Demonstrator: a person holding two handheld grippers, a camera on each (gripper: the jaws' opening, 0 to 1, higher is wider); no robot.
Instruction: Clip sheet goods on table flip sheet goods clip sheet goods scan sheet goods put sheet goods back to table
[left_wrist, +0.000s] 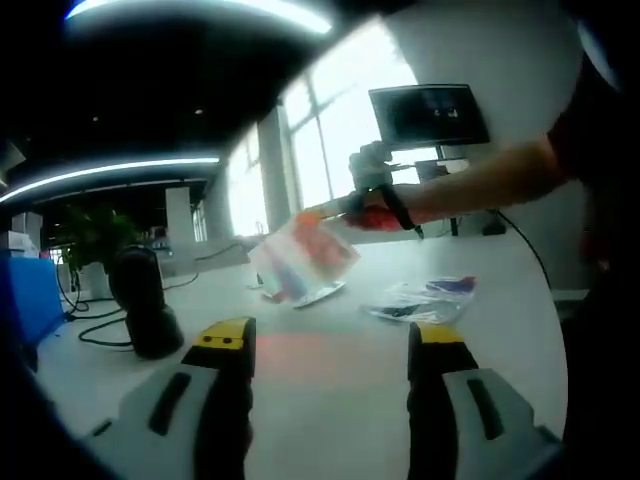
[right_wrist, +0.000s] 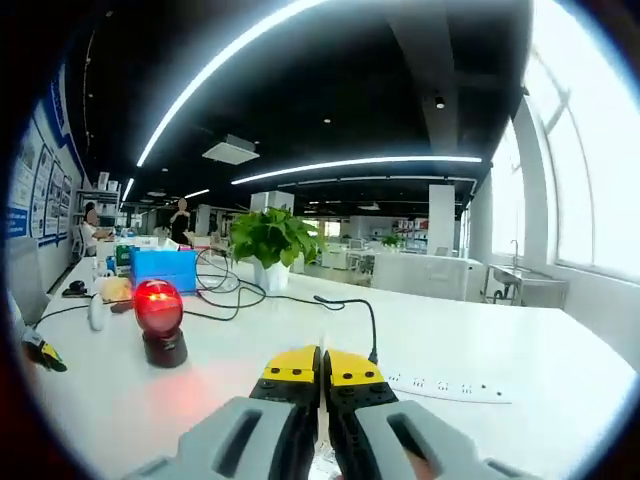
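Note:
In the left gripper view, a flat colourful sheet packet (left_wrist: 305, 258) hangs tilted above the white table (left_wrist: 330, 400). My right gripper (left_wrist: 342, 213), held by a person's arm, comes in from the right and is shut on the packet's upper edge. My left gripper (left_wrist: 330, 340) stands open and low over the table, well short of the packet, with nothing between its jaws. In the right gripper view my right gripper (right_wrist: 322, 368) has its yellow tips pressed together, and the black scanner (right_wrist: 158, 318) glows red ahead on the left.
A second clear packet (left_wrist: 425, 298) lies on the table at the right. The scanner (left_wrist: 142, 300) stands at the left with cables. A monitor (left_wrist: 430, 115) stands behind. A power strip (right_wrist: 455, 388), a potted plant (right_wrist: 270, 245) and a blue box (right_wrist: 165, 267) sit on the table.

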